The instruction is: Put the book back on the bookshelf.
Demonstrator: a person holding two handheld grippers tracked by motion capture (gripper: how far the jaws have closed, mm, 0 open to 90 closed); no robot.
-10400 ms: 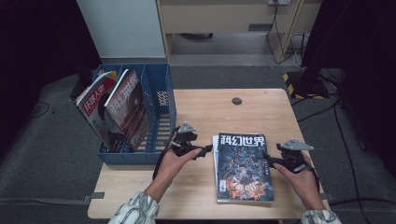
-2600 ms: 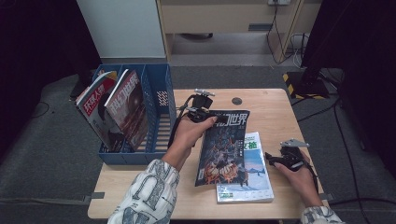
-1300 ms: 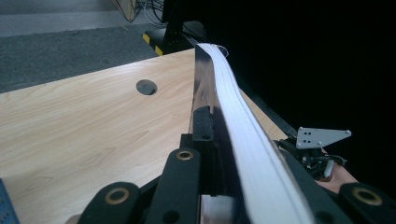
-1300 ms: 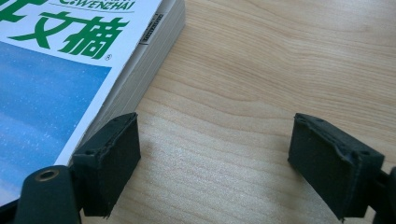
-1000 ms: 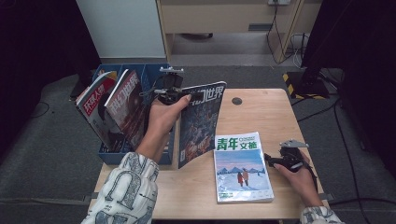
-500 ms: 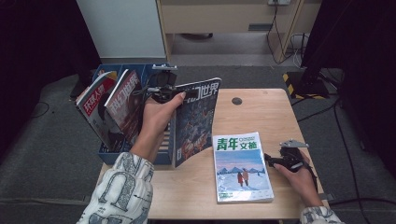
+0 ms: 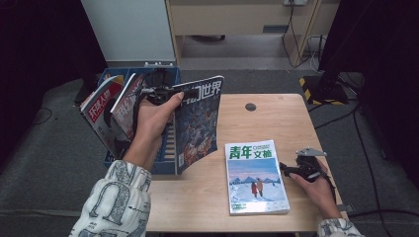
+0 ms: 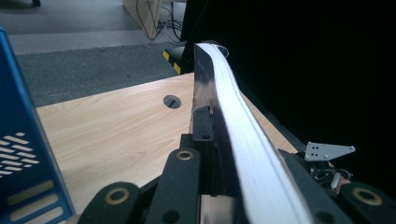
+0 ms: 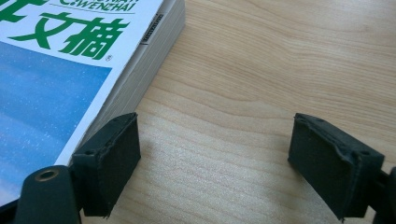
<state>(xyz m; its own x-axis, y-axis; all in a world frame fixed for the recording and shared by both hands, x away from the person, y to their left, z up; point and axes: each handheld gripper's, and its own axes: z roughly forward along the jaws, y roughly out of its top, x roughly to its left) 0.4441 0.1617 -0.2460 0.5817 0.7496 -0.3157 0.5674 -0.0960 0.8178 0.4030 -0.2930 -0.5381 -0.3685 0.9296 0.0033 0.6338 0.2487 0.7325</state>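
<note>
currently a dark-covered magazine [image 7: 197,123] is held upright, clamped at its top edge by the left gripper [image 7: 160,93], just beside the blue file box [image 7: 168,153] at the table's left edge; white characters "世界" are read on its cover. the right gripper [image 9: 215,163], jaws spread with nothing between them, is rested on the wooden table [image 7: 267,118], one jaw apparently touching a second magazine [image 7: 254,175] printed "青年文摘" in green, "wenzhai" in small letters.

The high view looks forward and down on the whole desk [image 7: 296,123] from above. Each gripper view looks close along its own jaws; both share the desk with the high view.
</note>
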